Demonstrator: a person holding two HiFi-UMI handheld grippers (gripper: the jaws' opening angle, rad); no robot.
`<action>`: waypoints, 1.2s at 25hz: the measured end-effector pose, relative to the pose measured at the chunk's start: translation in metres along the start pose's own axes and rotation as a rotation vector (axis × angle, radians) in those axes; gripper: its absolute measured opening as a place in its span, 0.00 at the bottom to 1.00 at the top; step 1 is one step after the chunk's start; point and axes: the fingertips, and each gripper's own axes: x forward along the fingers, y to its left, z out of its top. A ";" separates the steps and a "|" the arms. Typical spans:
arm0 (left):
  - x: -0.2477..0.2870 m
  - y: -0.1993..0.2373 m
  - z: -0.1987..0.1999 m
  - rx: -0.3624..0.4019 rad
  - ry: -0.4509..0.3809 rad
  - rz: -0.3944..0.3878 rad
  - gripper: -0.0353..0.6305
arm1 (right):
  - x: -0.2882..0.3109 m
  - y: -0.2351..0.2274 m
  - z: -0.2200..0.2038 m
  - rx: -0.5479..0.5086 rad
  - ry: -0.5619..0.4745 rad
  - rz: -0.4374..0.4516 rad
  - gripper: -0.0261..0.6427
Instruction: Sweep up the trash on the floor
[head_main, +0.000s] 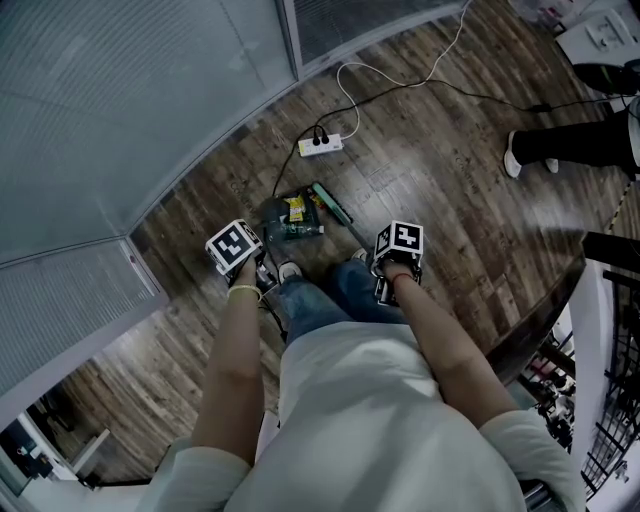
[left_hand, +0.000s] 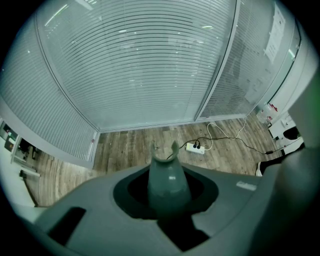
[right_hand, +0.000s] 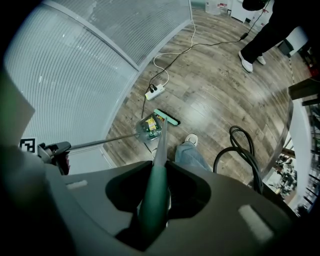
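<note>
A grey dustpan (head_main: 288, 218) sits on the wood floor in front of my feet, with yellow and green trash (head_main: 295, 209) inside it. The green broom head (head_main: 331, 203) rests against its right side. My left gripper (head_main: 237, 250) is shut on the grey top of the dustpan handle (left_hand: 167, 180). My right gripper (head_main: 397, 255) is shut on the green broom handle (right_hand: 155, 185), which runs down to the broom head (right_hand: 166, 117) beside the dustpan (right_hand: 149, 127). The dustpan's thin metal handle (right_hand: 100, 142) leads up to the left gripper (right_hand: 52, 150).
A white power strip (head_main: 320, 144) with a cable (head_main: 400, 80) lies beyond the dustpan near the glass wall with blinds (head_main: 120, 110). Another person's legs (head_main: 565, 145) stand at the right. A dark curved table edge (head_main: 550, 300) and black cable loops (right_hand: 240, 150) are close on my right.
</note>
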 end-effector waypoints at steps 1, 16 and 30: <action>0.000 0.000 0.000 0.001 -0.001 0.000 0.18 | 0.001 0.001 -0.001 -0.005 0.005 0.001 0.18; 0.000 -0.001 0.000 0.003 -0.003 -0.001 0.19 | 0.009 0.020 -0.028 0.103 0.052 0.092 0.18; -0.001 -0.001 0.001 0.007 -0.002 -0.003 0.19 | -0.003 0.022 -0.048 -0.122 0.074 0.041 0.18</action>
